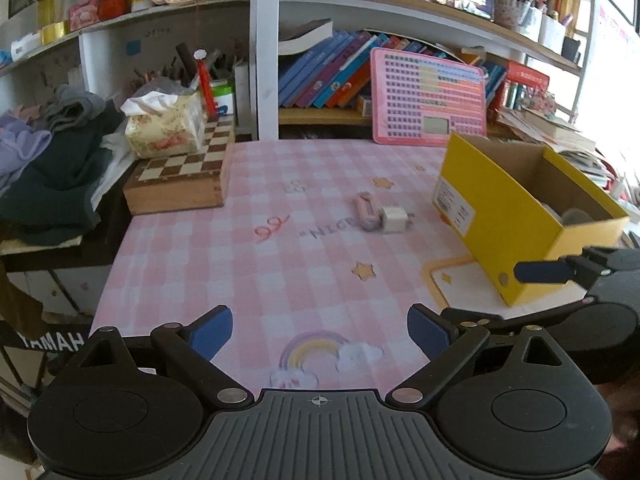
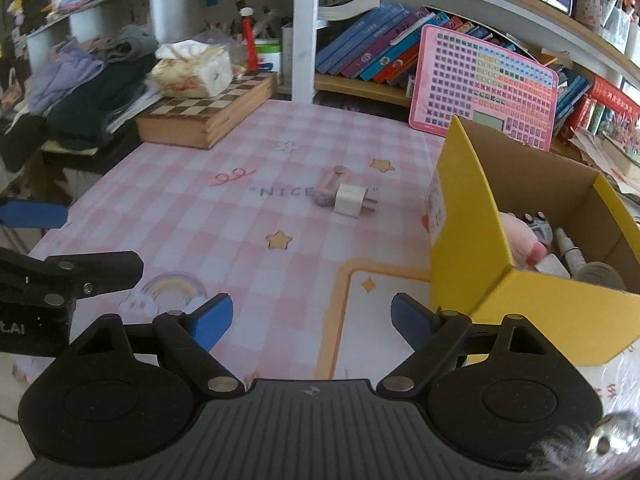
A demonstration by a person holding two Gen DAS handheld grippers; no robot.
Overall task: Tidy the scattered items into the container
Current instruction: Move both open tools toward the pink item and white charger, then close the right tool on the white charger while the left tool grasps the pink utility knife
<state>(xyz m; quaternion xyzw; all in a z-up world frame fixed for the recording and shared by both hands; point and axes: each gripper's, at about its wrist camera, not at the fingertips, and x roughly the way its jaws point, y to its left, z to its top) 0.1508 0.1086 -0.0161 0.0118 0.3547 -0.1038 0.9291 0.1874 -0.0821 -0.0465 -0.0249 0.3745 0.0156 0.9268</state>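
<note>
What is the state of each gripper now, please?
Left gripper: open, holding nothing.
Right gripper: open, holding nothing.

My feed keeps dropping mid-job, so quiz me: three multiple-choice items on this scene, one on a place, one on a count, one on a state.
1. Where does the white plug adapter lie?
A. inside the yellow box
B. on the pink checked mat, touching the pink item
C. on the chessboard case

2. How many loose items are left on the mat between the chessboard case and the box?
A. two
B. four
C. none

3. How does the right gripper stand?
A. shut on the adapter
B. shut and empty
C. open and empty

Answers:
1 B: it rests on the pink checked mat against the pink item.
2 A: only adapter and pink item lie between the chessboard case and the yellow box.
3 C: its blue fingers stand apart over bare mat.
</note>
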